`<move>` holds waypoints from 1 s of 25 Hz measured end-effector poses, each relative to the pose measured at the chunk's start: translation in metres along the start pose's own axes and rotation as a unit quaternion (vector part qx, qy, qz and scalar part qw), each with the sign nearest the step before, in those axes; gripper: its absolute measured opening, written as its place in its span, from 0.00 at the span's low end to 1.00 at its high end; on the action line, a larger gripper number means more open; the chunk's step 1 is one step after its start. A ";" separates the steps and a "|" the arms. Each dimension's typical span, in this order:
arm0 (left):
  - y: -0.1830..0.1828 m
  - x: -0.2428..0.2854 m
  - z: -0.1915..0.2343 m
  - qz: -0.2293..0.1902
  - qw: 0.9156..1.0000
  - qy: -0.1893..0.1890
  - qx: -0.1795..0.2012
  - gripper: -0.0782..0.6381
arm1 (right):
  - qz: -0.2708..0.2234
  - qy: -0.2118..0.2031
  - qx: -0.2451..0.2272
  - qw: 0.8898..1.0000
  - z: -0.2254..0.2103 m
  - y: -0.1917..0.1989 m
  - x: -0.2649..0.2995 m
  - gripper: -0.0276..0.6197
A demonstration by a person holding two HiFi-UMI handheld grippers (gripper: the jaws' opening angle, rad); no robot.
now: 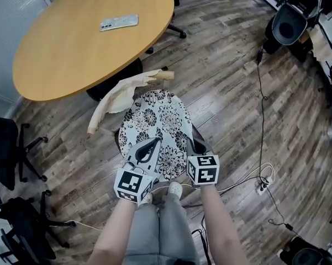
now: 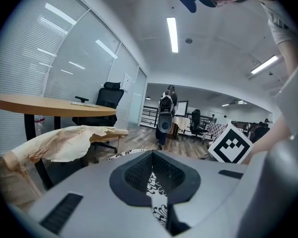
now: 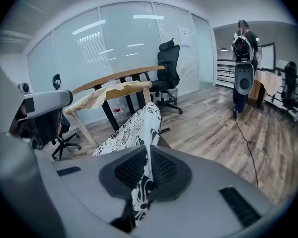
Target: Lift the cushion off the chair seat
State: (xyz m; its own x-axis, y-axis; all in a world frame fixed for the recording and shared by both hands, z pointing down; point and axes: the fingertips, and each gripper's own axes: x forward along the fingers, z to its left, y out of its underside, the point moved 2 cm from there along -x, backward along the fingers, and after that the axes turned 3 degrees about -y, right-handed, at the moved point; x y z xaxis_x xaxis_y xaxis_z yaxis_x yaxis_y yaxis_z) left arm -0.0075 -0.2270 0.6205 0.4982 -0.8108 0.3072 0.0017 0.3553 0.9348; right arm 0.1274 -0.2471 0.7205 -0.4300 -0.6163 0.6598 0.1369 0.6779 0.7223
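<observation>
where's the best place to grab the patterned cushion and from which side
By its near edge, coming from the person's side, one gripper toward each end. The cushion looks thin and soft, so its edge fits between jaws; the left gripper and right gripper are each shut on that edge.

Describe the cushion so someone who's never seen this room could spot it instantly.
Start at the round wooden table; just off its near edge, beside the crumpled beige cloth, a rounded pad is pinched at its near rim by the left gripper and right gripper. That is the cushion: the only thing here with a black-and-white floral print.
</observation>
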 end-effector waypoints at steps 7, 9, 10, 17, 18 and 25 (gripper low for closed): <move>-0.026 -0.016 0.001 -0.007 1.000 -0.004 -0.006 0.11 | -0.007 0.005 -0.019 1.000 0.020 -0.034 -0.029 0.10; -0.034 -0.023 0.001 -0.011 1.000 -0.007 -0.009 0.11 | -0.009 0.009 -0.022 1.000 0.027 -0.043 -0.039 0.10; -0.039 -0.026 0.001 -0.013 1.000 -0.008 -0.010 0.11 | -0.010 0.011 -0.023 1.000 0.030 -0.048 -0.044 0.10; -0.072 -0.038 -0.002 -0.033 0.999 -0.011 -0.016 0.11 | -0.030 0.015 -0.035 0.999 0.048 -0.082 -0.078 0.10; -0.078 -0.040 -0.002 -0.036 0.999 -0.011 -0.016 0.11 | -0.034 0.016 -0.038 0.999 0.050 -0.087 -0.082 0.10; -0.109 -0.053 -0.001 -0.039 0.999 0.001 -0.005 0.11 | -0.051 0.019 -0.054 0.997 0.064 -0.119 -0.108 0.10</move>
State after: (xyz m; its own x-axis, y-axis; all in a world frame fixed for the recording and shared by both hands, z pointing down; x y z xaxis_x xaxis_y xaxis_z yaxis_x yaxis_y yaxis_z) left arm -0.0333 -0.2220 0.5017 0.4982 -0.8350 0.2335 0.0484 0.2957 0.9541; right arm 0.1002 -0.2351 0.5501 -0.4122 -0.6958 0.5881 0.1903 0.5655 0.8025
